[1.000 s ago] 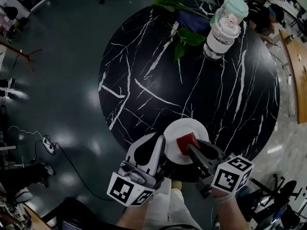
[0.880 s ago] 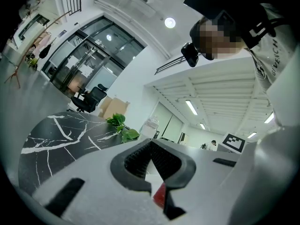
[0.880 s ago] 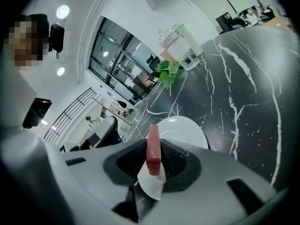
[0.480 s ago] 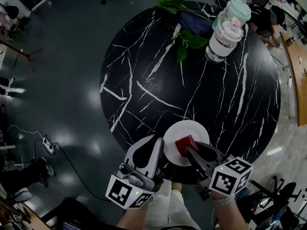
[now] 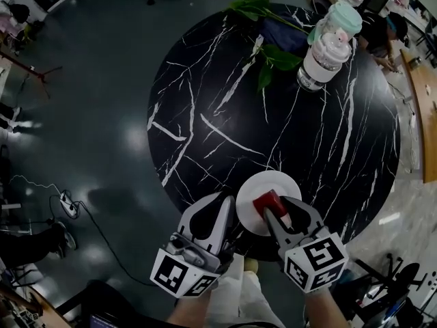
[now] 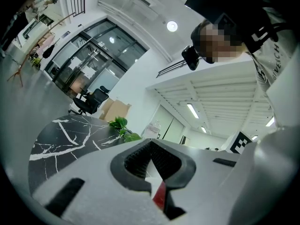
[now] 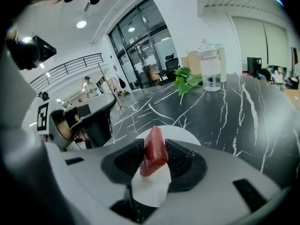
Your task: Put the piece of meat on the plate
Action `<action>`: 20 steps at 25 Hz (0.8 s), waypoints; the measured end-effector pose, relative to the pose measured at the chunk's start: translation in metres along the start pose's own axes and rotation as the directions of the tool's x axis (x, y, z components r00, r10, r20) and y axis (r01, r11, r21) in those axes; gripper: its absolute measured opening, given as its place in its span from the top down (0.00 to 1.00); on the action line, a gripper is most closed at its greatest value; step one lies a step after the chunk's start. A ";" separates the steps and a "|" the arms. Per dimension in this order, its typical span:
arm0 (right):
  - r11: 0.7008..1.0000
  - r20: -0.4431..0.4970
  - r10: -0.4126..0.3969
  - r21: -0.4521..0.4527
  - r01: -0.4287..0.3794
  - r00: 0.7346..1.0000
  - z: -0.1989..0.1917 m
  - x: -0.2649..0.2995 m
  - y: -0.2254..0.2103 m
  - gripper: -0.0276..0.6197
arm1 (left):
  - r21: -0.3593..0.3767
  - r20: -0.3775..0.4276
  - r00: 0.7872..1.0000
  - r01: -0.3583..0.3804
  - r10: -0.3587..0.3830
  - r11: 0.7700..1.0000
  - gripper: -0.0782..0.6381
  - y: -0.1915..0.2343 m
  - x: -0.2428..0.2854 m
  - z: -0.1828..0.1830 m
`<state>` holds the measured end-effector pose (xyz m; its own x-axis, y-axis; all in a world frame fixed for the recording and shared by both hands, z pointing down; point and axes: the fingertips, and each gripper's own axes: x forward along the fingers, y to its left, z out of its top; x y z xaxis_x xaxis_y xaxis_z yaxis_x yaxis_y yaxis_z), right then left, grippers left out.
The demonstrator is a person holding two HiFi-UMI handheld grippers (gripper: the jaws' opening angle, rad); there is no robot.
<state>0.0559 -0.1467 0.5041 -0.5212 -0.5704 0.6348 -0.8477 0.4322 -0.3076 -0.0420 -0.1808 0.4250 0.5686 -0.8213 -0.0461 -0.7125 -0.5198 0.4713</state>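
A dark, glossy floor [image 5: 82, 115] fills the left of the head view, and on it stands a round black table [image 5: 205, 115] veined with white that takes up the middle and right. At the lower centre, just left of the plate, we see the left gripper [image 5: 225, 200]. Its own view shows the tips of its jaws meeting with nothing between them [image 6: 150, 143]. Just beside it, near the table's lower edge, lies the white plate [image 5: 270, 182]. The red piece of meat [image 5: 266, 202] sits over the plate's lower half. In the right gripper view the meat [image 7: 153, 151] stands on edge, tilted, with white plate [image 7: 180, 135] under and behind it. The right gripper [image 5: 278, 208] comes in from the lower right. Its jaws flank the meat and are opening, and we cannot tell whether a pad still touches it. Toward the upper right of the table lie green leaves [image 5: 278, 57], and beside them stands a clear jar [image 5: 328, 43] with a pale green lid.
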 end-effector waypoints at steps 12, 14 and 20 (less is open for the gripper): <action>0.998 0.031 -0.047 -0.026 0.048 0.998 0.002 0.002 -0.011 0.73 | -0.031 0.005 1.000 -0.002 0.002 1.000 0.88 0.007 -0.008 -0.002; 0.997 0.032 -0.062 -0.042 0.063 0.998 0.002 0.001 -0.013 0.72 | -0.032 0.003 1.000 -0.001 0.001 0.999 0.88 0.007 -0.009 -0.002; 0.989 0.062 -0.093 -0.110 0.099 0.994 0.009 -0.004 -0.017 0.71 | -0.030 -0.002 1.000 0.007 -0.007 1.000 0.88 0.008 -0.007 -0.006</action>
<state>0.0716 -0.1582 0.5000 -0.4456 -0.6500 0.6156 -0.8791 0.4476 -0.1637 -0.0498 -0.1777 0.4343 0.5746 -0.8170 -0.0479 -0.6955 -0.5184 0.4975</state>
